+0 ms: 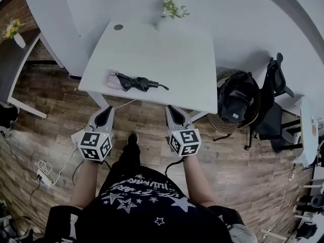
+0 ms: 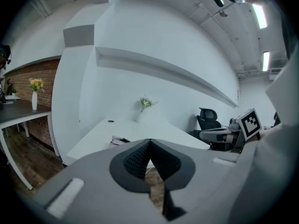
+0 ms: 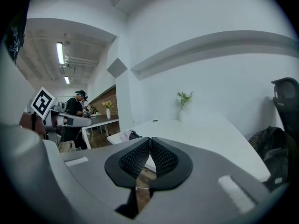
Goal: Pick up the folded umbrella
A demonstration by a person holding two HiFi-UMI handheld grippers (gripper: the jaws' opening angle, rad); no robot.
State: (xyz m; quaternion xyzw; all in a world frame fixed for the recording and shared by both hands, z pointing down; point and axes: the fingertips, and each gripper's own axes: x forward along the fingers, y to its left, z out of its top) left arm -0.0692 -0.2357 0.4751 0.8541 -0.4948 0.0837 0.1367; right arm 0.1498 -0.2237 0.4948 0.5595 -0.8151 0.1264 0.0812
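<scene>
**Both grippers shut and empty, still short of the umbrella**

In the head view your left gripper (image 1: 107, 109) and right gripper (image 1: 171, 108) sit low in the frame, over the wooden floor (image 1: 61, 100) just in front of the near edge of the white table (image 1: 167, 54). Each gripper's own view shows the jaw tips pressed together with nothing between them: left gripper (image 2: 149, 142), right gripper (image 3: 150, 139).

The folded umbrella (image 1: 137, 83) lies on the table near its front left corner. It is black, stretched left to right, with its thin end pointing to the right of the frame. It is above and between the two grippers and apart from both, closer to the left one. A pale pink item (image 1: 113, 80) lies against its left end.

Further up, a vase of flowers (image 1: 172, 7) stands at the far edge of the table. To the right of the table a black backpack (image 1: 237, 98) rests in a round wicker seat, with an office chair (image 1: 276, 77) beyond it.

In the gripper views only a sliver of the umbrella peeks over the jaws, just left of the tips: (image 2: 123, 140) and (image 3: 135, 135). Only the right gripper view shows another person (image 3: 77, 110), standing at a second desk at the left of the frame. Only the head view shows a power strip (image 1: 42, 174) and its cables on the floor at lower left.
</scene>
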